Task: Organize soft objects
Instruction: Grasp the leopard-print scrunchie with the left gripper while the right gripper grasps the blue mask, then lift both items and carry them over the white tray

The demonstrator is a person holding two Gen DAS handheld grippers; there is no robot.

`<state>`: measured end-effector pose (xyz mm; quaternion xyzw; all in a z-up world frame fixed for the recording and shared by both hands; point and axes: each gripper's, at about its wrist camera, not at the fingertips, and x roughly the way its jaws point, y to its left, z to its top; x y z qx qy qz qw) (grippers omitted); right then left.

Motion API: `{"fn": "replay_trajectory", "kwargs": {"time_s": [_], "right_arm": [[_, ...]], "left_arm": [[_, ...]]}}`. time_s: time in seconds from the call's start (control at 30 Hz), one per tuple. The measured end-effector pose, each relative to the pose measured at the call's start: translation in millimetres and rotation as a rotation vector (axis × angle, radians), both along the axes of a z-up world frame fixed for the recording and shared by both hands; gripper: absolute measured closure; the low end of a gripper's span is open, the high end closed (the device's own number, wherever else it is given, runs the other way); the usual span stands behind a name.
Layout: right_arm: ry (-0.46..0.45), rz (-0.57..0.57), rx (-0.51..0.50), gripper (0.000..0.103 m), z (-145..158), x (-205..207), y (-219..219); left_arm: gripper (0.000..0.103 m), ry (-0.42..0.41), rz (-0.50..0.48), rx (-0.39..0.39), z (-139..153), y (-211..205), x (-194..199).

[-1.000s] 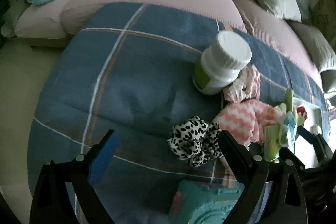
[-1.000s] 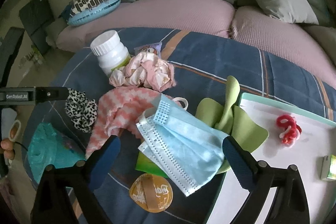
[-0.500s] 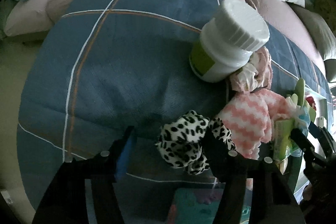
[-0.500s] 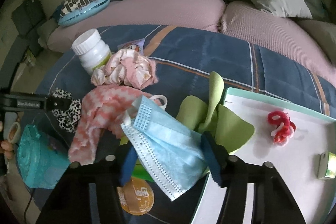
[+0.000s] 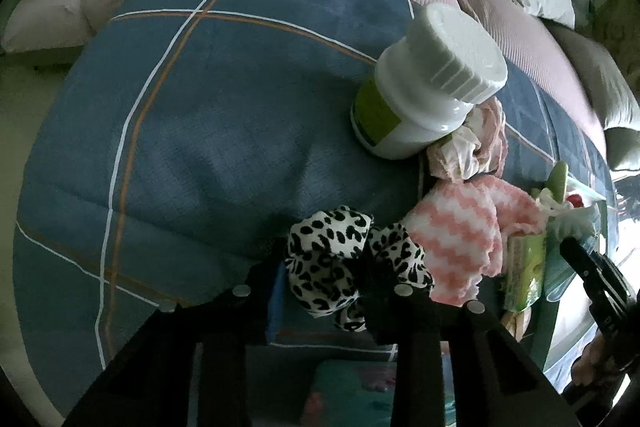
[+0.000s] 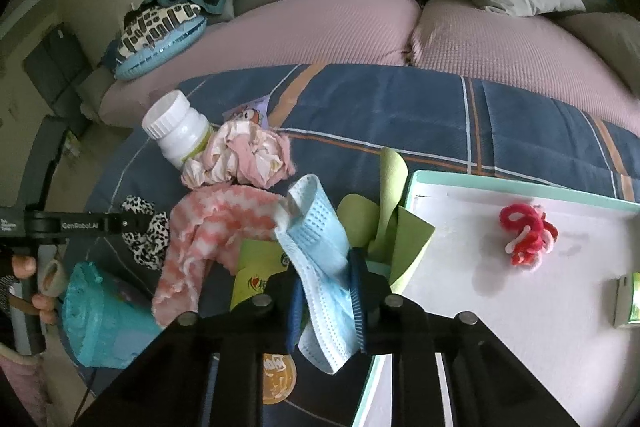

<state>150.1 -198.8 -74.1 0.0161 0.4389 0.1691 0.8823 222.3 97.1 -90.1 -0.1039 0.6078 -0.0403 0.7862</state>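
Note:
My left gripper (image 5: 324, 291) is shut on a black-and-white leopard scrunchie (image 5: 320, 259) on the blue checked blanket (image 5: 192, 131); the scrunchie also shows in the right wrist view (image 6: 146, 235). My right gripper (image 6: 326, 303) is shut on a light blue face mask (image 6: 316, 239) and holds it raised. A pink-and-white zigzag cloth (image 6: 208, 227) and a crumpled pink cloth (image 6: 240, 159) lie between them. A green fabric bow (image 6: 384, 219) lies at the edge of the white tray (image 6: 500, 327).
A white pill bottle (image 5: 424, 87) lies beside the crumpled cloth. A red pipe-cleaner item (image 6: 526, 235) lies in the tray. A teal object (image 6: 100, 319), a green packet (image 6: 256, 267) and an orange round item (image 6: 278, 377) lie near the front. Pink sofa cushions (image 6: 340, 27) behind.
Both grippers went from wide open to shut. The left closed on the scrunchie; the right closed on the mask and lifted it.

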Motion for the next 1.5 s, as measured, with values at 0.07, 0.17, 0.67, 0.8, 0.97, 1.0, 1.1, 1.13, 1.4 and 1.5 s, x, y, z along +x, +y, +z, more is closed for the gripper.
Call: {"fn": "replay_trajectory", "kwargs": {"time_s": [0.07, 0.17, 0.67, 0.8, 0.97, 1.0, 1.1, 1.13, 1.4, 1.5], "right_arm": [[0.003, -0.008, 0.022, 0.083, 2, 0, -4], [0.001, -0.021, 0.046, 0.085, 5, 0, -11], [-0.095, -0.055, 0.148, 0.088, 47, -16, -38], [-0.157, -0.070, 0.171, 0.088, 70, -28, -51], [-0.225, -0.110, 0.199, 0.088, 96, -45, -75], [-0.238, -0.125, 0.201, 0.088, 101, -48, -81], [-0.258, -0.165, 0.198, 0.088, 109, -55, -96], [-0.264, -0.183, 0.193, 0.088, 111, -57, -102], [-0.286, -0.330, 0.143, 0.088, 121, -76, -153], [-0.282, -0.392, 0.123, 0.088, 122, -82, -176]], "left_arm": [[0.072, -0.002, 0.007, -0.006, 1, 2, -1], [0.075, -0.006, 0.017, -0.015, 4, 5, -5], [0.079, -0.148, 0.100, -0.039, 69, 19, -32], [0.079, -0.245, 0.099, -0.035, 108, 17, -45], [0.079, -0.355, 0.065, -0.038, 152, -3, -60], [0.079, -0.372, 0.058, -0.040, 159, -7, -64], [0.079, -0.420, 0.031, -0.050, 177, -26, -71], [0.079, -0.429, 0.024, -0.057, 179, -30, -73], [0.079, -0.461, -0.063, -0.129, 191, -88, -79], [0.079, -0.455, -0.097, -0.152, 189, -114, -76]]}}
